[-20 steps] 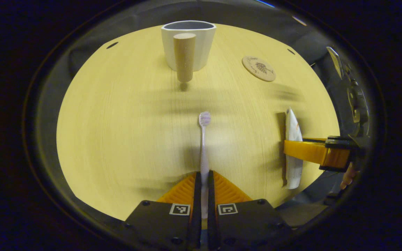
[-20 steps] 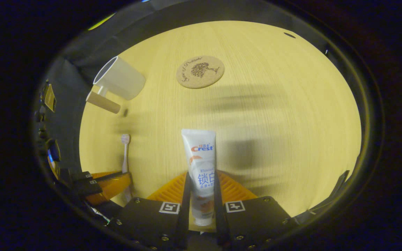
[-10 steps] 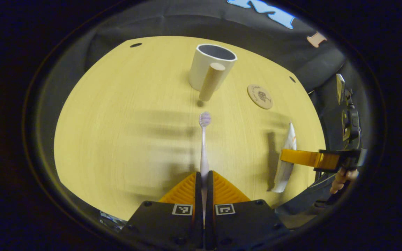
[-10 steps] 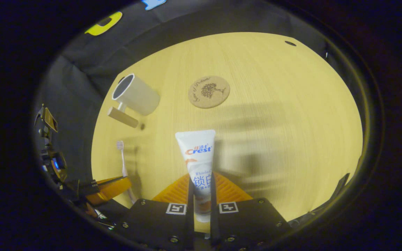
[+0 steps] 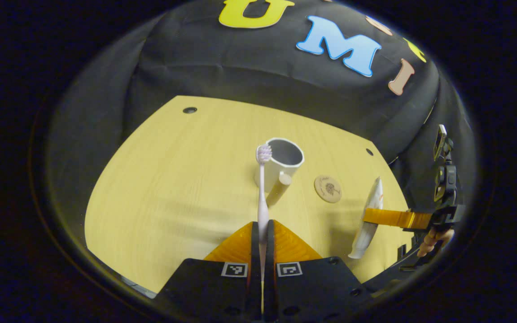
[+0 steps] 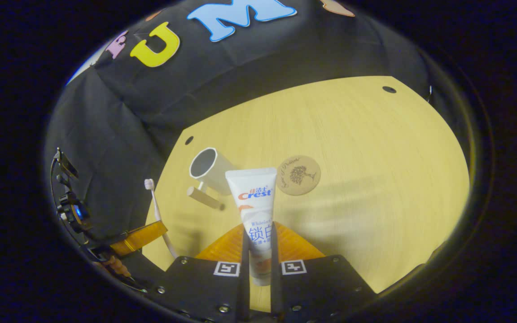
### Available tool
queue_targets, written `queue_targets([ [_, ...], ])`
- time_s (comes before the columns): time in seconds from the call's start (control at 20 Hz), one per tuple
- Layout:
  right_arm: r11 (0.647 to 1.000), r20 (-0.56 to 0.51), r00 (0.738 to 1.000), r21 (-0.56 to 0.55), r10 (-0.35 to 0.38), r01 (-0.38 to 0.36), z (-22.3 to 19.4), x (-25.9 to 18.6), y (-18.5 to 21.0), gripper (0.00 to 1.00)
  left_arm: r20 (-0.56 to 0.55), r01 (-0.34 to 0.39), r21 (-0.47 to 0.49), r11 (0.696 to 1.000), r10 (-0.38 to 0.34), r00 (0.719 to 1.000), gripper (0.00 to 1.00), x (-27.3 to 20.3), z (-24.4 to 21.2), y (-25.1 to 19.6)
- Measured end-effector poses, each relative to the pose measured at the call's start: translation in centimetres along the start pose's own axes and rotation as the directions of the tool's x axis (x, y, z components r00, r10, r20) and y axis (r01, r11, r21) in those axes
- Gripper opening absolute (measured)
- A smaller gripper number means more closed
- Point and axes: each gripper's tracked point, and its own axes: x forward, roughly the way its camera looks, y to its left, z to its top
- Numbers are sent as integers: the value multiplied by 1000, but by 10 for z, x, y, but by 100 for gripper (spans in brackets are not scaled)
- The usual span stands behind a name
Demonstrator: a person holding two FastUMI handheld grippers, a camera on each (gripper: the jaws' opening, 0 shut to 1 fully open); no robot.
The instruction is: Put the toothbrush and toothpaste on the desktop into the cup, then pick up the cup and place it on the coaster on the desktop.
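The left gripper [image 5: 262, 233] is clenched on the toothbrush [image 5: 262, 188], whose handle runs up between the fingers, bristles on top, held clear of the desk [image 5: 173, 188]. The right gripper [image 6: 258, 237] clamps the toothpaste [image 6: 254, 202] near its cap end, the flat end up, also in the air. Beyond them the white cup [image 5: 281, 163] stands upright on the pale wood desk, its wooden handle facing the left gripper. The round cork coaster [image 5: 328, 189] lies just beside the cup, apart from it. Black cloth [image 5: 240, 67] walls the booth behind the desk.
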Motion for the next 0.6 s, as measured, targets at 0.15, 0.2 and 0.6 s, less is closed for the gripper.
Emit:
queue_targets([
  [0.15, 1000, 55, 998, -22, 22, -21, 13, -3, 9, 16, 100, 10, -14, 1000, -9, 995, 9, 8, 14, -4],
  [0.2, 999, 71, 997, -28, 28, -26, 16, -5, 11, 19, 133, 13, -16, 1000, -10, 991, 9, 10, 22, -3],
  [0.6, 997, 164, 985, -56, 56, -47, 35, -14, 24, 19, 371, 95, 12, 995, -93, 924, 9, 24, 105, -13],
])
